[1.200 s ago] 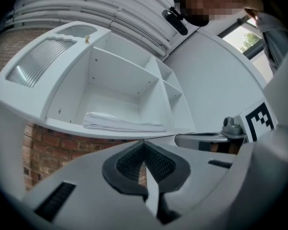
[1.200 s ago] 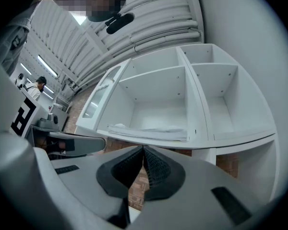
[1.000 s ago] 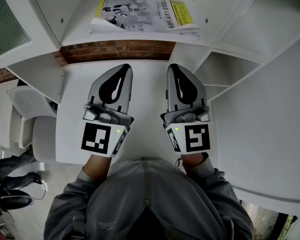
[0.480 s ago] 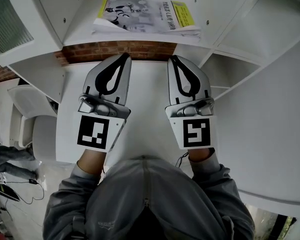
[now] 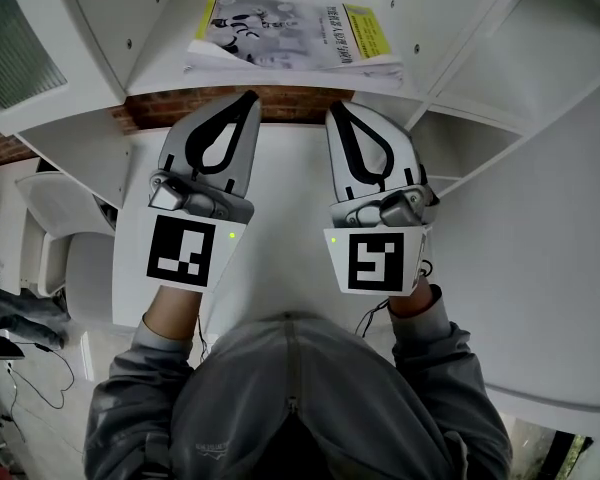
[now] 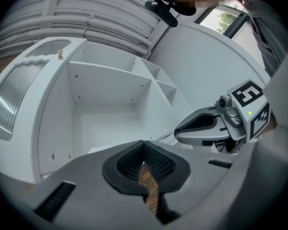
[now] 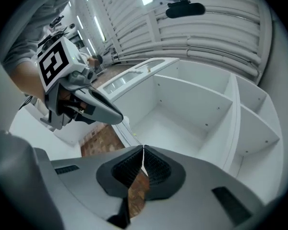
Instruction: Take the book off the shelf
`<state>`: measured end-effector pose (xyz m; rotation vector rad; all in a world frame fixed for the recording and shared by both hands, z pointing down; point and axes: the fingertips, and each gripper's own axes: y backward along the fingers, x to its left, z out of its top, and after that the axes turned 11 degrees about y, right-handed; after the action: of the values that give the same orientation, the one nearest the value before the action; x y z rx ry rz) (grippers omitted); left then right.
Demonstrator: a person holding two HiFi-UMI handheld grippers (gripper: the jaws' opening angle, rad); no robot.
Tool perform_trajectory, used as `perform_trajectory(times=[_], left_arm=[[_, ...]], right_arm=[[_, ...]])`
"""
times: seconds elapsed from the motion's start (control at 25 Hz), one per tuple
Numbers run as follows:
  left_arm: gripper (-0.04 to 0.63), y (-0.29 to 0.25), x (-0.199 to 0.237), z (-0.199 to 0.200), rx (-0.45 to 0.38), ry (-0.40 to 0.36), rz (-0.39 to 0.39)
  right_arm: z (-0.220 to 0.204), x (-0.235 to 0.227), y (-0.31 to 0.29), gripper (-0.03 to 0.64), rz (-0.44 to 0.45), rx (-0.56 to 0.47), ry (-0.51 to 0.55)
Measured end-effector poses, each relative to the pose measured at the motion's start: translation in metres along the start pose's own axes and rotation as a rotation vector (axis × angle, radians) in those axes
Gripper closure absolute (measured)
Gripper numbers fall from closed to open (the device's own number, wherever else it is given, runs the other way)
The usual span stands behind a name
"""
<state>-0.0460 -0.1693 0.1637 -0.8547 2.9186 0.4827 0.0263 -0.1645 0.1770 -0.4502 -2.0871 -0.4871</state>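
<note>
Jaws of both the grey left gripper (image 5: 250, 98) and grey right gripper (image 5: 335, 110) are pressed together, empty. The thin white-and-yellow paperback book (image 5: 290, 33) lies flat at the front edge of the white shelf board (image 5: 155, 76). Closed tips may shove it deeper instead of gripping. Since earlier, both grippers have risen to that edge and rolled

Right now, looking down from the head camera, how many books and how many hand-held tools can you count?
Book: 1
Hand-held tools, left tool and right tool: 2
Total: 3
</note>
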Motion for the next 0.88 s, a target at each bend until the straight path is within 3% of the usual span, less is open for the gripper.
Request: perform_trajectory(times=[0.36,0.4,0.48,0.68,0.88], left_arm=[[0.589,-0.009,0.006,0.003,0.022,-0.049,-0.012],[0.589,-0.01,0.007,0.002,0.024,-0.051,-0.013],[0.589,-0.01,0.007,0.001,0.027,-0.05,-0.012],[0.589,-0.011,0.007,-0.002,0.036,-0.044,-0.014],[0.589,-0.011,0.008,-0.003,0.032,-0.038,-0.013]], right_arm=[[-0.003,-0.01,-0.01,0.584,0.034,0.027,0.17],[-0.004,-0.009,-0.012,0.576,0.05,0.034,0.191],[-0.009,-0.007,-0.017,0.481,0.092,0.06,0.241],[-0.017,-0.009,-0.025,0.471,0.148,0.115,0.368],[-0.024,-0.003,-0.038,0.417,0.244,0.16,0.493]])
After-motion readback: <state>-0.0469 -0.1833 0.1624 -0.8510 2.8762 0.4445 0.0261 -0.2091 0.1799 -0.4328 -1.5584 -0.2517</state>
